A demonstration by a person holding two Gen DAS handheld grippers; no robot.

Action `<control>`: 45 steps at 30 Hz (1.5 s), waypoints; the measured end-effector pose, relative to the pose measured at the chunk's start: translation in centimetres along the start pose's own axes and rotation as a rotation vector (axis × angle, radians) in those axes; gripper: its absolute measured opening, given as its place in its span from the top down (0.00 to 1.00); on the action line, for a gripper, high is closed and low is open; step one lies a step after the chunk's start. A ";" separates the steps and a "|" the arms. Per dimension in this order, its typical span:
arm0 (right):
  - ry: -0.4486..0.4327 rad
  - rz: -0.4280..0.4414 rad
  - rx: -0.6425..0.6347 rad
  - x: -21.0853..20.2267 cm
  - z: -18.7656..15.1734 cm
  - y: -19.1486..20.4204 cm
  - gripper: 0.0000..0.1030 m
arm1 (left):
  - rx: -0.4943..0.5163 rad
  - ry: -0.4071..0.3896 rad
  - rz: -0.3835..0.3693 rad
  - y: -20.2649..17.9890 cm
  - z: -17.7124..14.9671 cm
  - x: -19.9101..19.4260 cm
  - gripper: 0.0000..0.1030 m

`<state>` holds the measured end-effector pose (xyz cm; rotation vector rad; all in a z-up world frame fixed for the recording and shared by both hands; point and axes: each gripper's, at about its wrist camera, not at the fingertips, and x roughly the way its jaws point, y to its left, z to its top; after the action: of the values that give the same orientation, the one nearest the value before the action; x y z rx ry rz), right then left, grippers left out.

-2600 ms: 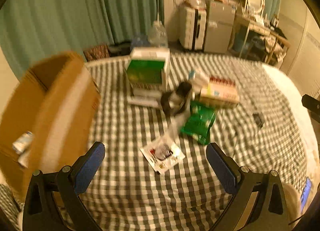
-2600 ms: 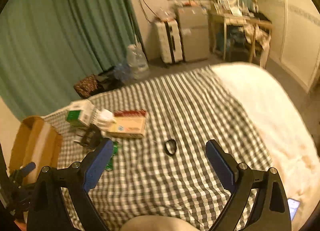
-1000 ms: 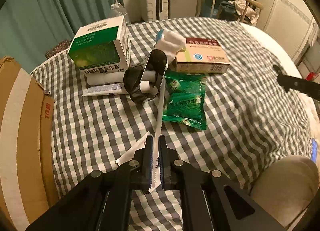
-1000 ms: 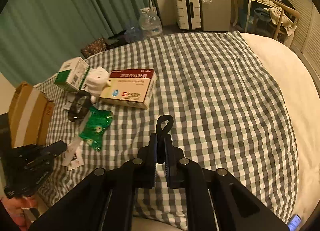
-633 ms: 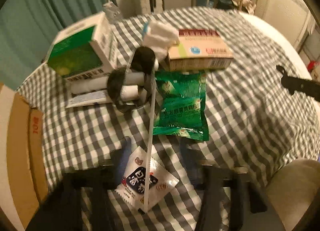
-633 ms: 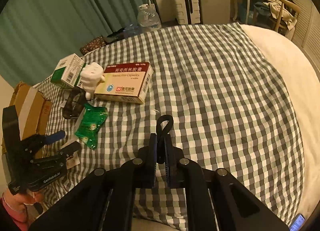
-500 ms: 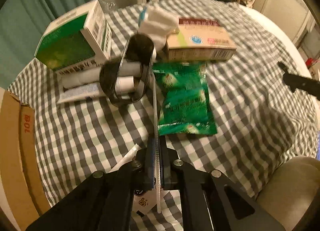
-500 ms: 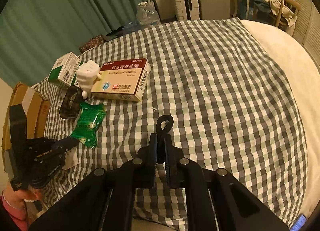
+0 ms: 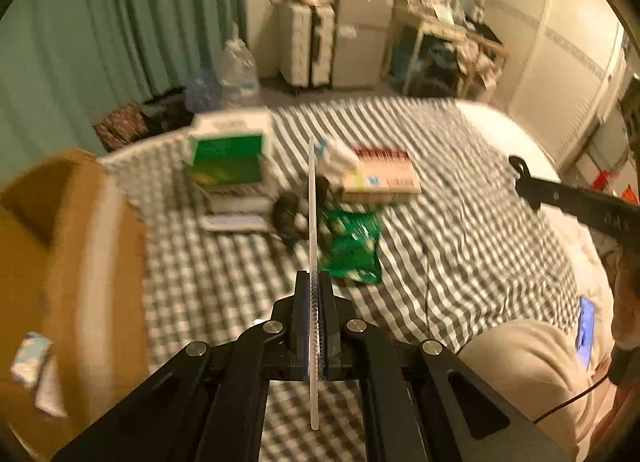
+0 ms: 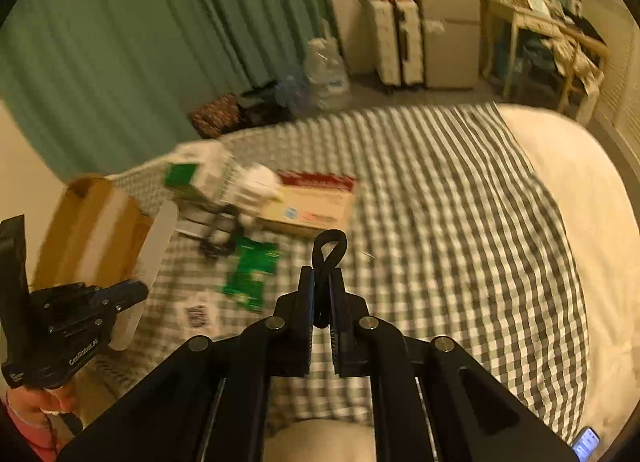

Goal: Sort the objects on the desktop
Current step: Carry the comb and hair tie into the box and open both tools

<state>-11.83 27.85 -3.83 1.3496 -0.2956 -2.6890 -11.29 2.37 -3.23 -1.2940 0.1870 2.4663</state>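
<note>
My left hand-held gripper [image 9: 315,316] pinches a thin white toothed comb [image 9: 312,222] edge-on; it could pivot loose. My right hand-held gripper [image 10: 322,294] is clamped on a black elastic loop [image 10: 329,250], which could slip out.

Both grippers matte black. Left gripper [image 9: 315,314]: blue fingertip pads [image 9: 306,322], silver screws. Right gripper [image 10: 320,302]: black pads, silver screws. White "GelRobotAI"-like lettering on left body at 8 o'clock; pink sleeve, bare hand [image 10: 38,402] below.

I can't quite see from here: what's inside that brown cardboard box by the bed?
In the cardboard box, the left view shows two small pale packets near its bottom corner. They are too blurred to identify. The box's wall hides the rest.
</note>
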 end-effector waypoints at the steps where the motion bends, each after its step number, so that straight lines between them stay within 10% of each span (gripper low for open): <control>1: -0.016 0.020 -0.020 -1.0 0.2 1.2 0.93 | -0.001 -0.014 0.014 0.7 0.3 -1.7 0.98; 14: -0.062 0.267 -0.327 -5.9 0.9 21.5 0.94 | -0.123 -0.169 0.179 10.9 -0.3 -13.3 0.97; 29: 0.158 0.403 -0.454 6.0 -0.5 36.1 0.93 | -0.310 -0.039 0.203 22.7 -7.1 -8.1 0.96; 31: 0.152 0.401 -0.428 7.1 -0.1 36.4 0.76 | -0.313 -0.043 0.219 23.2 -7.2 -8.0 0.85; 33: 0.147 0.386 -0.384 7.3 0.3 36.2 0.40 | -0.315 -0.036 0.241 23.5 -7.4 -7.9 0.36; 35: 0.120 0.386 -0.334 7.0 0.9 35.4 0.32 | -0.325 -0.056 0.288 23.6 -7.6 -8.3 0.19; 45: -0.043 0.316 -0.213 0.6 3.4 29.5 0.32 | -0.344 -0.146 0.303 19.3 -5.3 -13.1 0.09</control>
<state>-14.41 -0.59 4.39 1.0850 -0.1993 -2.4112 -7.37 -20.22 3.52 -1.2856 -0.0909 2.9402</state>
